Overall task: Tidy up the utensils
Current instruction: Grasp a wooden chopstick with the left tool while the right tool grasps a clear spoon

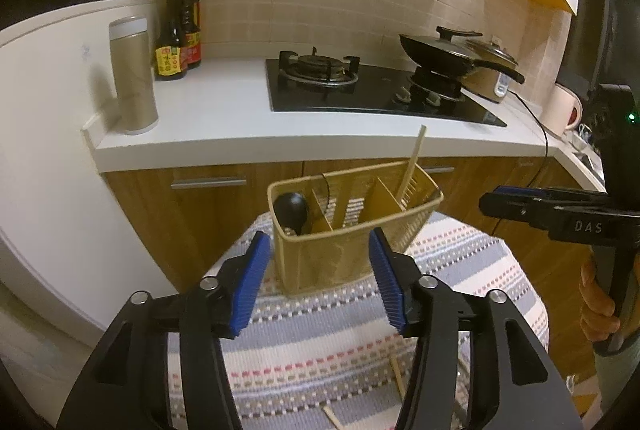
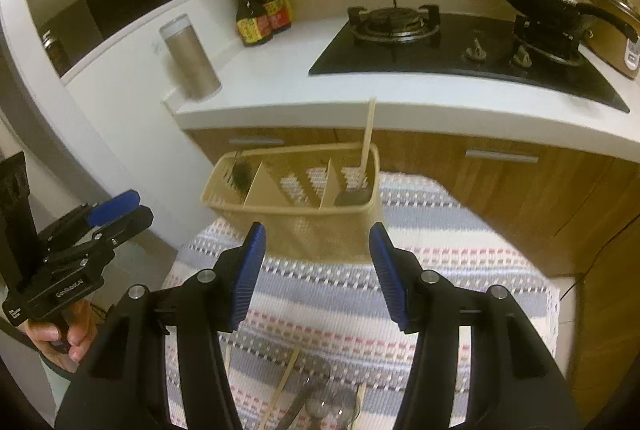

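Looks mid-sort to me — the beige caddy [image 2: 296,198] in frame centre already holds a chopstick [image 2: 366,146], both the left gripper [image 1: 316,270] and right gripper [image 2: 316,266] gape wide and empty, so next is grabbing the loose chopsticks [image 2: 282,390] at bottom centre

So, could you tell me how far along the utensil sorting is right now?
Partly done. The basket on the striped cloth already holds a chopstick in one end compartment and a dark ladle in the other; the middle looks empty. Nothing is in hand: the left gripper and right gripper are both open. Loose chopsticks and metal spoons on the cloth remain.
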Demonstrator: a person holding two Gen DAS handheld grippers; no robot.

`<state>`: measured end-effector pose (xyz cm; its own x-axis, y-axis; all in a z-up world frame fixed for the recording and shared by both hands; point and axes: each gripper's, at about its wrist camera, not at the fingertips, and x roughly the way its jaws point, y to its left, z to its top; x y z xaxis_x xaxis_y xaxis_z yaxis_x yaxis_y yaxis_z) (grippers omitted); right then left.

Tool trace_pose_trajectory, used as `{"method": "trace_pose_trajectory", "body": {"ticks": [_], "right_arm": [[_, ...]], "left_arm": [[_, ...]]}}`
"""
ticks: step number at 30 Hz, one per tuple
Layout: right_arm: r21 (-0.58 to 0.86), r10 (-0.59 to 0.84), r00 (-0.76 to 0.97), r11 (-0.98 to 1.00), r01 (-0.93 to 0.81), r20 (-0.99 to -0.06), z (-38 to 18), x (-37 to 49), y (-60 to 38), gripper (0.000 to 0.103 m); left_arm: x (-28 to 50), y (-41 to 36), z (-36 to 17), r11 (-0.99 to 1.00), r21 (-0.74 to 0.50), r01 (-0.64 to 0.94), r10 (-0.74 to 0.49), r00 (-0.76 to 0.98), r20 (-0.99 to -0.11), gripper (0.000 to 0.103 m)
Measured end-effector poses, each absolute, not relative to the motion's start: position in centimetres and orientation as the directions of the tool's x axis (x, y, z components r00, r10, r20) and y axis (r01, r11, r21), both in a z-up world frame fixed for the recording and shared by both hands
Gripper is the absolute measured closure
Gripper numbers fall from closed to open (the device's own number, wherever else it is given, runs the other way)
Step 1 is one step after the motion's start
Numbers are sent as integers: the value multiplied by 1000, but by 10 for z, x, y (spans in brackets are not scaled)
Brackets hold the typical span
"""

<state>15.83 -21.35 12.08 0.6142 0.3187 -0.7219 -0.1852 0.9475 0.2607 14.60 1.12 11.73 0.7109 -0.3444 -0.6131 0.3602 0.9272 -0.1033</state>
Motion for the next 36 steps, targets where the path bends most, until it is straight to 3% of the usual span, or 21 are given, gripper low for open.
{"method": "trace_pose_trajectory", "body": {"ticks": [6,18,22,24,35,36], "right_arm": [[236,310,561,951,-202,-768,100,141,-201,52],[248,286,281,955,-162,-916,5,132,-187,53],[250,277,210,957,-148,-938,-19,130,-177,53],[250,273,187,958,-138,-944,-26,130,-172,53],[143,164,153,980,-139,-974,-54,138,-149,53],[143,163,148,980,-137,-975,-57,138,-149,57]], "left_arm": [[123,10,101,930,-85,358,-323,685,-652,51],[104,5,3,921,-74,383,-256,450,-855,53],[102,0,-29,913,-88,398,-243,358,-902,60],[102,-2,-39,914,-82,397,-227,335,-914,67],[103,8,-62,914,-108,390,-231,283,-931,68],[103,8,-62,914,-104,392,-228,284,-931,68]]}}
